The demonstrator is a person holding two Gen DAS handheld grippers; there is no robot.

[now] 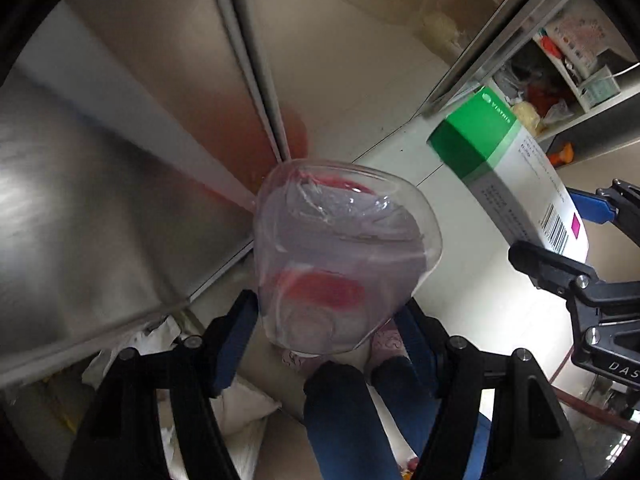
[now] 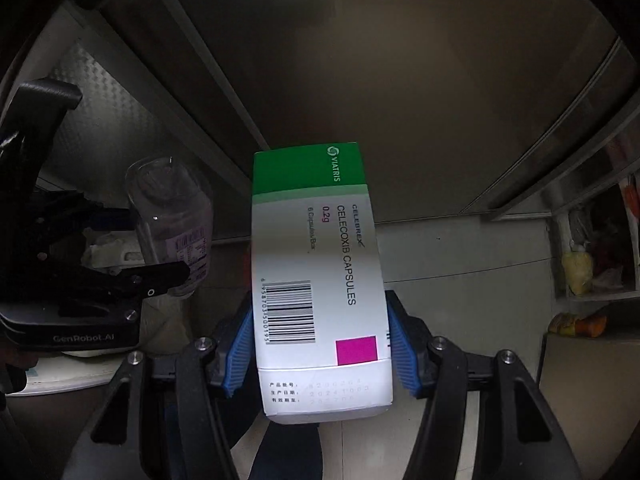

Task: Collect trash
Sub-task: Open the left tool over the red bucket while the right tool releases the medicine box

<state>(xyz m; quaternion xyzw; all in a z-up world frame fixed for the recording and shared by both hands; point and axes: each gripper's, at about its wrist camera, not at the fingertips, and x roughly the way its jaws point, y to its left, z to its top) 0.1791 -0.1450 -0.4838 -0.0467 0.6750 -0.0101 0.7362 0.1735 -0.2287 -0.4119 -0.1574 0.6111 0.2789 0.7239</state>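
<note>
Both pieces picked up, neither binned yet. Left tool clenched on clear plastic bottle; right tool clenched on medicine box, both pointing down above the floor. No bin visible.

Clear plastic bottle; cardboard box

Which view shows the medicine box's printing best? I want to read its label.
The right wrist view: the medicine box faces the camera, text and barcode legible. The left wrist view shows it obliquely at the edge, print blurred.
</note>
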